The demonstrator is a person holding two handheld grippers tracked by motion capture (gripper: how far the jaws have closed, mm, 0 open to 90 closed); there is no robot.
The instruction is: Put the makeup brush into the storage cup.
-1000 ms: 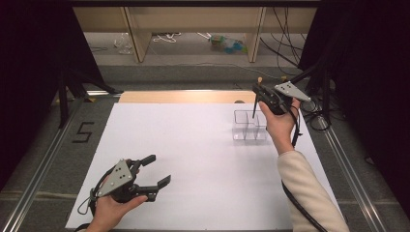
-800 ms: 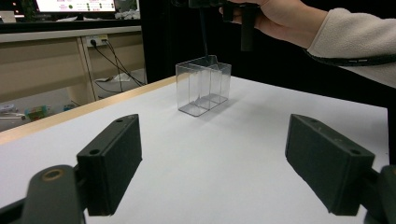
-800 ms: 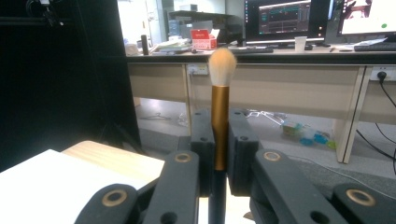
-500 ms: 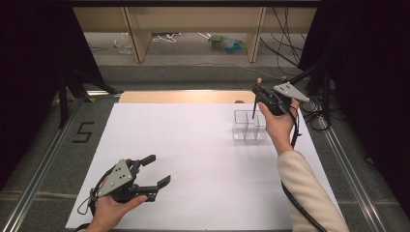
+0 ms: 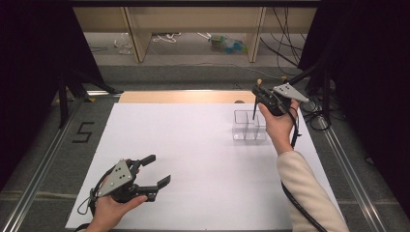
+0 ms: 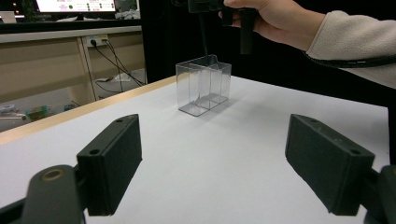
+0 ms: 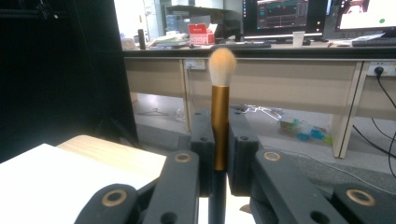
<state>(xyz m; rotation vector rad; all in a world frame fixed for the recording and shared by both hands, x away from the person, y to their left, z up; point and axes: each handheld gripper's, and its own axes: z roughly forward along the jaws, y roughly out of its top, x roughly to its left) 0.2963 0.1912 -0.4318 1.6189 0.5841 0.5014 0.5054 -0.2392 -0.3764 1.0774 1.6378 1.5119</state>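
No change from the earlier frames: both hands are stationary. The right gripper (image 5: 263, 95), upper right of the high view, remains clamped on the makeup brush (image 7: 220, 112), held upright above the clear box (image 5: 250, 124). The left gripper (image 5: 155, 170), lower left, remains open and empty.

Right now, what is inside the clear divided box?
The clear divided box looks empty; through its walls its compartments show nothing. The brush, clamped in the right gripper, hangs above it, its dark handle tip near the rim. Whether the tip has entered cannot be told.
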